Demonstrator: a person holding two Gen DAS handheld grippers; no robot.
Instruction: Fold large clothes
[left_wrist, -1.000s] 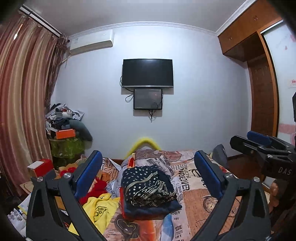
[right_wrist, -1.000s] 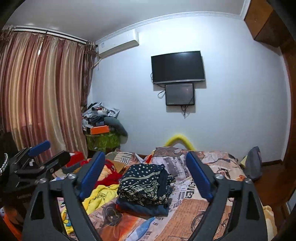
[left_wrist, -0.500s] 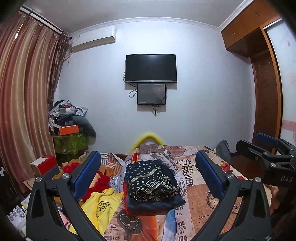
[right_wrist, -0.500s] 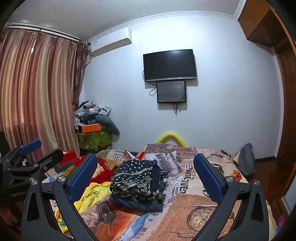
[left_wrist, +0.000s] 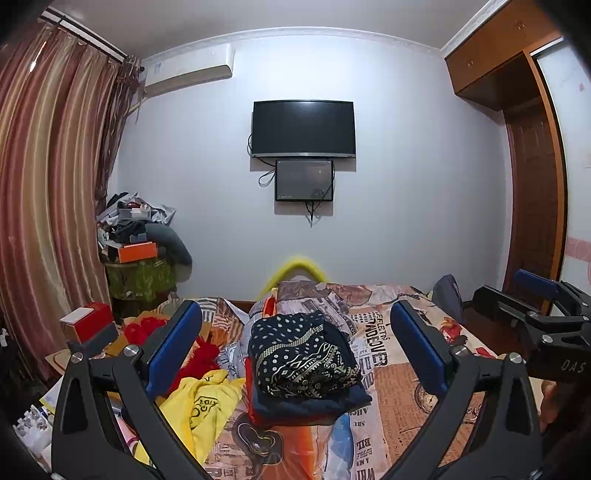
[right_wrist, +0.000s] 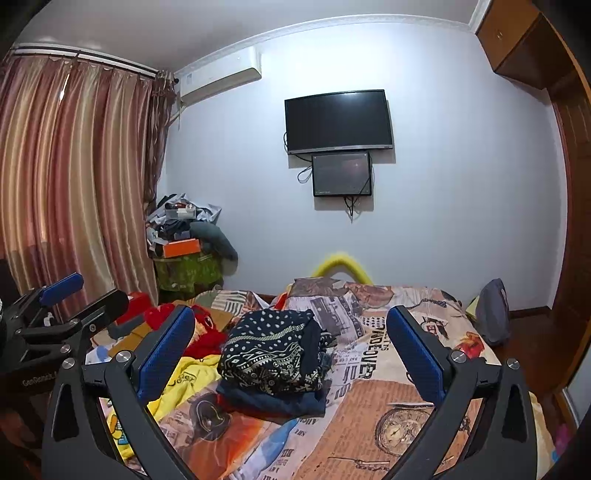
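A folded stack of dark clothes, topped by a navy piece with white dots and patterns (left_wrist: 301, 354), lies on the bed with the newspaper-print cover (left_wrist: 399, 417); it also shows in the right wrist view (right_wrist: 273, 354). A yellow garment (left_wrist: 207, 406) and red clothes (left_wrist: 192, 354) lie loose to its left. My left gripper (left_wrist: 295, 347) is open and empty, held above the bed short of the stack. My right gripper (right_wrist: 291, 350) is open and empty too. Each gripper shows at the other view's edge: right (left_wrist: 532, 314), left (right_wrist: 62, 314).
Striped curtains (left_wrist: 44, 206) hang at the left. A cluttered green stand (left_wrist: 140, 273) with an orange box is in the corner. A TV (left_wrist: 303, 127) hangs on the far wall. A wooden wardrobe (left_wrist: 532, 177) stands at the right. A grey bag (right_wrist: 491, 314) sits at the bed's right edge.
Both grippers have tilted up and drawn back a little; the stack sits lower and nearer centre in the views. The jaws stay open. The clothes have not moved.
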